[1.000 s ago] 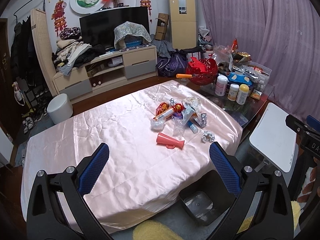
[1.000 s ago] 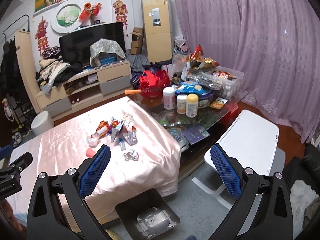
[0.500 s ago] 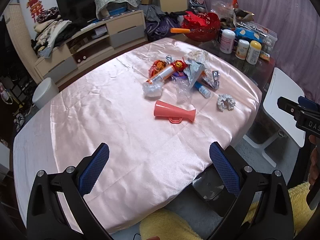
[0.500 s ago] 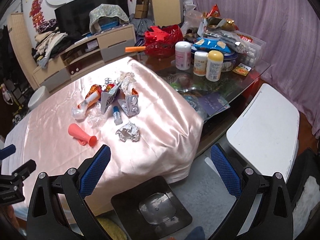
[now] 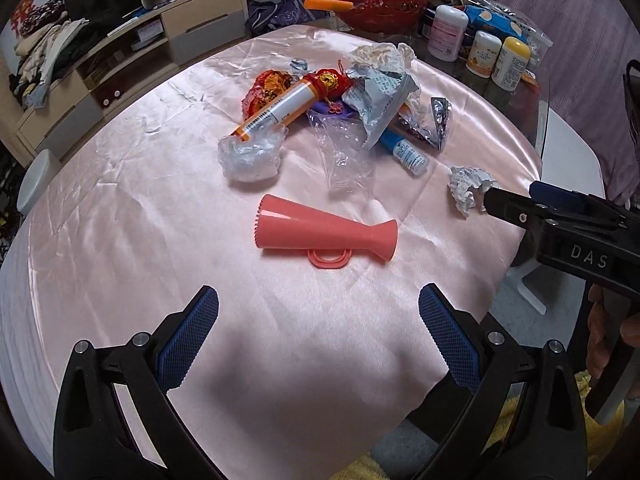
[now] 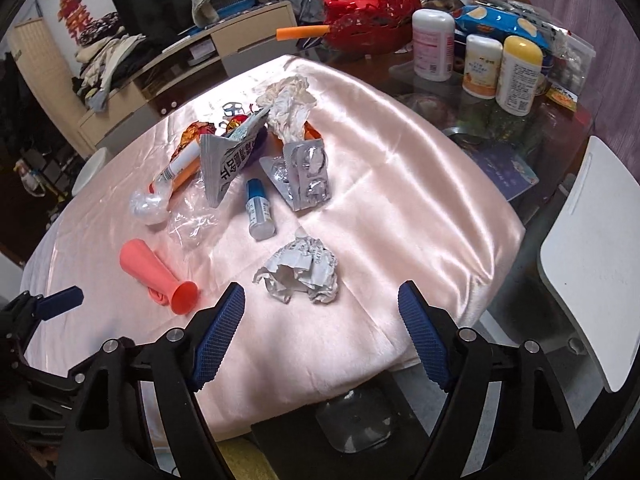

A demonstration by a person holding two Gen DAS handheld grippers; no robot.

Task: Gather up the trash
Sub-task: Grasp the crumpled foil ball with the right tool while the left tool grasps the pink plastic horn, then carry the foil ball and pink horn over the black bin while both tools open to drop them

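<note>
Where satin cloth (image 6: 400,184) gleams, crumpled foil wrapper (image 6: 300,276) lies beside smooth conical horn (image 6: 156,276).

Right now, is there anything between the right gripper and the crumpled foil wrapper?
No. In the right wrist view only bare pink cloth lies between the right gripper, jaws open, and the crumpled foil wrapper.

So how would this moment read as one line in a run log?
left gripper: open, empty | right gripper: closing, empty, near crumpled paper | pink horn: untouched
</note>
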